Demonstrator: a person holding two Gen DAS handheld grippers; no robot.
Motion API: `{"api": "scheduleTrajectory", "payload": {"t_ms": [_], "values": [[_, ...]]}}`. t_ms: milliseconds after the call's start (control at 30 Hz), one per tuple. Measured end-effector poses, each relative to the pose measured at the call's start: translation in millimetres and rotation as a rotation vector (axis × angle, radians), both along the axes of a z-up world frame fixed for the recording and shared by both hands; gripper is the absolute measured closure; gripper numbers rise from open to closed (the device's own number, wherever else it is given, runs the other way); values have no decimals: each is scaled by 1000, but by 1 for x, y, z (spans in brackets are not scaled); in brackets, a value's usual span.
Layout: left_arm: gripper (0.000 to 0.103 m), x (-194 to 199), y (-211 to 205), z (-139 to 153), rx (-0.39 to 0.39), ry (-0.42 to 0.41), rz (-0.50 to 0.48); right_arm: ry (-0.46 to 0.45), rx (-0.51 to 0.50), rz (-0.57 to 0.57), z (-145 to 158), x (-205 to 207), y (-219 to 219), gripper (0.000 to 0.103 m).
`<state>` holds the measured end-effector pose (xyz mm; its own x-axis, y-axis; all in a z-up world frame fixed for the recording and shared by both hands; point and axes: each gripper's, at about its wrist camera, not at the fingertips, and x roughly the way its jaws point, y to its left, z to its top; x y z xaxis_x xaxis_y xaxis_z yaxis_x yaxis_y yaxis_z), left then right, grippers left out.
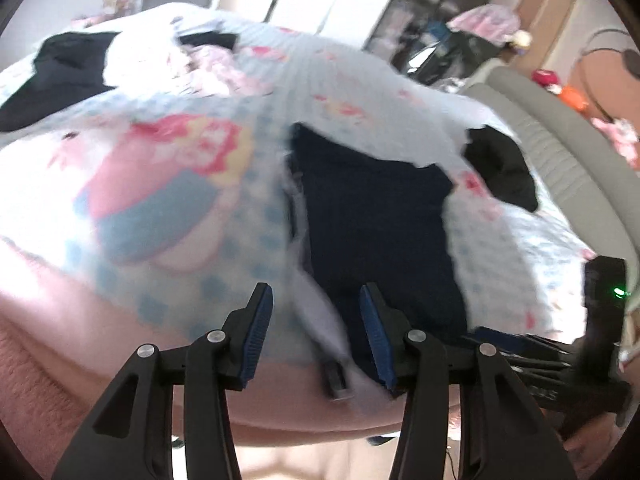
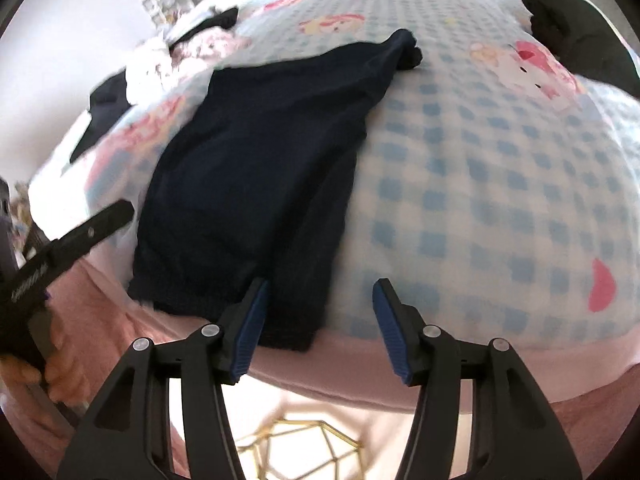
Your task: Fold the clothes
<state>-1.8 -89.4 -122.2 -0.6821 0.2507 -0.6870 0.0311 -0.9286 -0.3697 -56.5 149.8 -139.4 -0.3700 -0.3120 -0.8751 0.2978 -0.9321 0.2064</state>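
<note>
At the bed's [image 2: 500, 168] far left corner lay a heap of clothes [image 2: 160, 60], black, white and pink, blurred in both views. The blanket over the bed was blue-checked with pink cartoon figures, and a pink sheet [image 2: 360, 372] showed along the near edge. The left gripper [image 1: 316, 320] hung just above that near edge with its jaws apart and nothing between them. A navy garment [image 2: 256, 176] lay flat on the blanket, its hem at the near edge and its far end bunched toward the middle of the bed. The right gripper [image 2: 320, 320] hovered released over the hem's right corner, its left finger over the fabric. At the far right corner sat a black item [image 2: 568, 28].
</note>
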Motion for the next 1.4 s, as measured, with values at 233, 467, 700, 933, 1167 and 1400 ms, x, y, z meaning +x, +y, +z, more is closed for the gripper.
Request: {"api": "scheduleTrajectory", "payload": {"t_ms": [233,467,700,933,1167,1400], "values": [[55,-25,15,-15,-77,-108,-33,-32,81,-7,-7,-5,-1,48],[55,-94,-21,7,-16,-66,-94,13,4,-57,30,-50,14,47],[68,-154,-38,-7,-9,-88,-97,59,-1,-134,46,-122,20,47],[74,-181,-40,-15,25,-81,-107,-10,56,-145,11,-185,7,47],[99,-196,-41,-19,-1,-109,-116,-7,16,-95,-1,-206,4,77],[87,-210,-40,-26,-42,-156,-103,64,21,-137,5,-207,14,79]]}}
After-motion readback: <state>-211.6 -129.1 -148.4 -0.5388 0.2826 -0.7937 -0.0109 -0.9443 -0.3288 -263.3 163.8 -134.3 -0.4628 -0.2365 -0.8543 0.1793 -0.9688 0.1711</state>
